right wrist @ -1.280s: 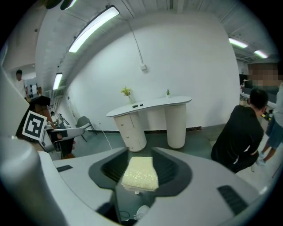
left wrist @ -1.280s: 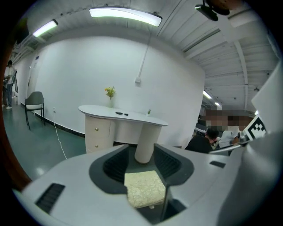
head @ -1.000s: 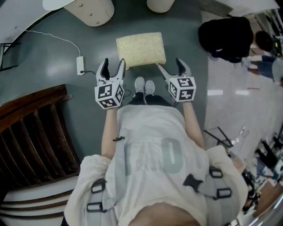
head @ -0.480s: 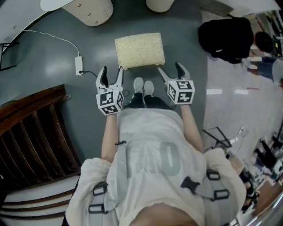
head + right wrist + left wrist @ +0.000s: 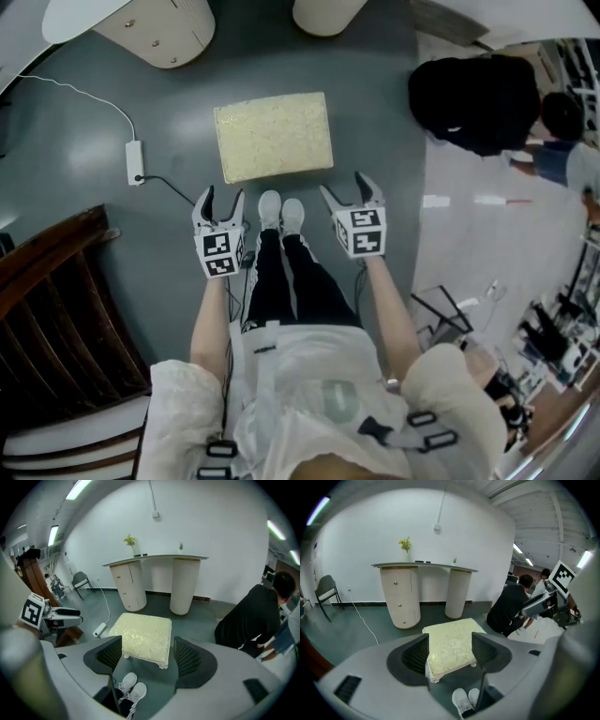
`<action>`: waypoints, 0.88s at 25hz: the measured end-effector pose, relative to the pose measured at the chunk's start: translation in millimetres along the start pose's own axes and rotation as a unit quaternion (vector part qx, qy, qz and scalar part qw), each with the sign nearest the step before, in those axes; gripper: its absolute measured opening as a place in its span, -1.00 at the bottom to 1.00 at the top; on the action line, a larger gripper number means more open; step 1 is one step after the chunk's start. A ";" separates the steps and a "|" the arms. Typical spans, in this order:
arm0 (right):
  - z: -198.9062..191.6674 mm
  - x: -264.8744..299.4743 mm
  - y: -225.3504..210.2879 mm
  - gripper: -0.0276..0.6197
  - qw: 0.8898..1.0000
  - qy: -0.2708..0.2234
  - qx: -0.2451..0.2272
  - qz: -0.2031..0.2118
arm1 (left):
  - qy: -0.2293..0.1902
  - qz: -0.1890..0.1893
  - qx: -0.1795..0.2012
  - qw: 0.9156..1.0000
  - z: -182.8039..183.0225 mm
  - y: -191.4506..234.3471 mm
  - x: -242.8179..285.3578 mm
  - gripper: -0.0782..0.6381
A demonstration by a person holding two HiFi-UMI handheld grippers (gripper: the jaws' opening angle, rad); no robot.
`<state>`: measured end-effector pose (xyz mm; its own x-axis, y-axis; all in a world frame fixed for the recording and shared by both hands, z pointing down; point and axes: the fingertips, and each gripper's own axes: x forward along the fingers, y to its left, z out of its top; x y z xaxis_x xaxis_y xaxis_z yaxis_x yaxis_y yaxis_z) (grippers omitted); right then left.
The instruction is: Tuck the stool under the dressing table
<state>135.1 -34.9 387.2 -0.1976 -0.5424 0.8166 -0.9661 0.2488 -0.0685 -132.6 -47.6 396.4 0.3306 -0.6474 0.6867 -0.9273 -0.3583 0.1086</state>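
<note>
Cream stool (image 5: 273, 137), left gripper (image 5: 223, 199), right gripper (image 5: 347, 190) withdrawn

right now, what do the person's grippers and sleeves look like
The left gripper and right gripper match: light grey bodies, dark ribbed jaws, and a white cube with black square markers on each. The person wears short, puffy cream sleeves.

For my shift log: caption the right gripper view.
Open right gripper faces the cream stool, standing short of the dressing table.
</note>
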 end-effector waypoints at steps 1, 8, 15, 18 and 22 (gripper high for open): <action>-8.1 10.0 0.4 0.14 1.000 0.008 -0.010 0.001 | 0.007 -0.001 0.006 1.000 -12.8 0.6 10.1 0.00; -79.2 99.2 -21.3 0.13 0.998 0.050 -0.033 -0.007 | 0.046 0.019 0.046 0.998 -95.0 26.9 79.7 0.00; -125.0 155.2 -31.4 0.13 0.994 0.084 -0.065 -0.006 | 0.095 0.017 0.085 0.992 -172.6 38.1 119.4 0.00; -146.4 177.2 -34.9 0.13 0.992 0.105 -0.074 -0.007 | 0.117 0.020 0.065 0.991 -198.1 40.2 131.3 0.00; -172.4 198.9 -43.5 0.13 0.989 0.130 -0.061 -0.019 | 0.136 0.027 0.056 0.989 -219.0 48.0 140.8 0.00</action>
<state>166.4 -15.3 651.4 -0.0968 -0.3326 0.9381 -0.9416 0.3359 0.0220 -169.0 -8.8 655.7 0.2074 -0.4684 0.8588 -0.9120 -0.4102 -0.0035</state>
